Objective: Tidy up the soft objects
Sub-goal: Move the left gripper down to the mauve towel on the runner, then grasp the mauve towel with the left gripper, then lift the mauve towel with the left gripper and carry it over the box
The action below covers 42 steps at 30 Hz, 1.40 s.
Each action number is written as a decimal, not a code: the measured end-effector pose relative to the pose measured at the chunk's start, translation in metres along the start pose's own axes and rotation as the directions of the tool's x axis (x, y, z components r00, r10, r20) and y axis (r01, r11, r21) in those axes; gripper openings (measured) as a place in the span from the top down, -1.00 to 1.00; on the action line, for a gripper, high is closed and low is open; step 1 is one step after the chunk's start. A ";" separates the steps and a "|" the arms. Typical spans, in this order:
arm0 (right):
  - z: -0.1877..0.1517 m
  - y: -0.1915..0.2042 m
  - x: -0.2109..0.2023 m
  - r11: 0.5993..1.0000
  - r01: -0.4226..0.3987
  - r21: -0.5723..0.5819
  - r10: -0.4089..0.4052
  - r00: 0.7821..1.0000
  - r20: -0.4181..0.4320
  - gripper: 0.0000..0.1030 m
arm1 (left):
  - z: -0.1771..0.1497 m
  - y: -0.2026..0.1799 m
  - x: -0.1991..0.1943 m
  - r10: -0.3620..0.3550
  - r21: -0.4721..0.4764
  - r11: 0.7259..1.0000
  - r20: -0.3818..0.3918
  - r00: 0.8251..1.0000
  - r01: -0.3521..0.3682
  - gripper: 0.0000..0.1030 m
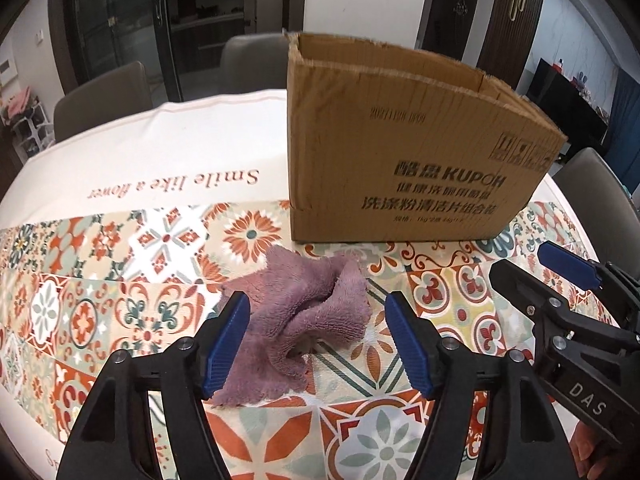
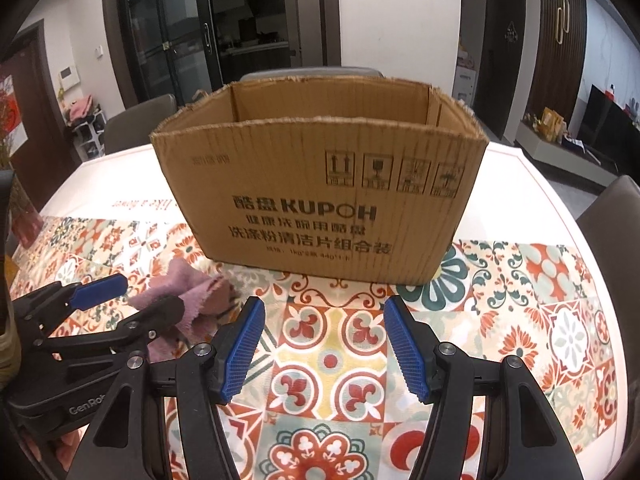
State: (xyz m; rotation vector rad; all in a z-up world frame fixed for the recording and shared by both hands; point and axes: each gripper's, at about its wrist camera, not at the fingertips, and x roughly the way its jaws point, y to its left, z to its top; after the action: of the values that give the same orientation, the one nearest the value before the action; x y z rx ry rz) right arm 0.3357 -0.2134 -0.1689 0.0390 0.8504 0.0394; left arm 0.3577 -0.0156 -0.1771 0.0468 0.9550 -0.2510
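I see a round table under a white cloth with orange-and-teal patterned tiles (image 2: 332,364), grey upholstered chairs (image 1: 104,92) around it, dark-framed glass sliding doors (image 2: 176,28) behind, white walls, and a dark slatted door with a brass handle (image 1: 516,4).

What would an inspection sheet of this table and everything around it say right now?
Surface: tablecloth, white with a patterned tile band.
Job's things: purple cloth, crumpled, lying in front of the open cardboard box; the box's floor is hidden from view.
Clutter: nothing seen.
Grippers: left gripper open, the cloth between its jaws, pads not pressing it; right gripper open over bare tablecloth, holding nothing.
Cables: nothing seen.
Surroundings: grey chairs round the table, glass doors and a dark wooden door behind.
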 end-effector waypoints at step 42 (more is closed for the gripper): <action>-0.006 0.010 0.012 0.999 0.010 -0.044 -0.012 0.999 -0.039 -0.22 | -0.005 0.008 0.016 0.018 -0.042 0.999 -0.054 0.998 -0.020 0.61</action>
State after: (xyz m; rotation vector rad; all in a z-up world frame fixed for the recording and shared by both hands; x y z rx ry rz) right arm 0.3395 -0.2023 -0.1815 -0.0077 0.8887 0.0487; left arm 0.3645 -0.0098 -0.1941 0.0240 1.0124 -0.2130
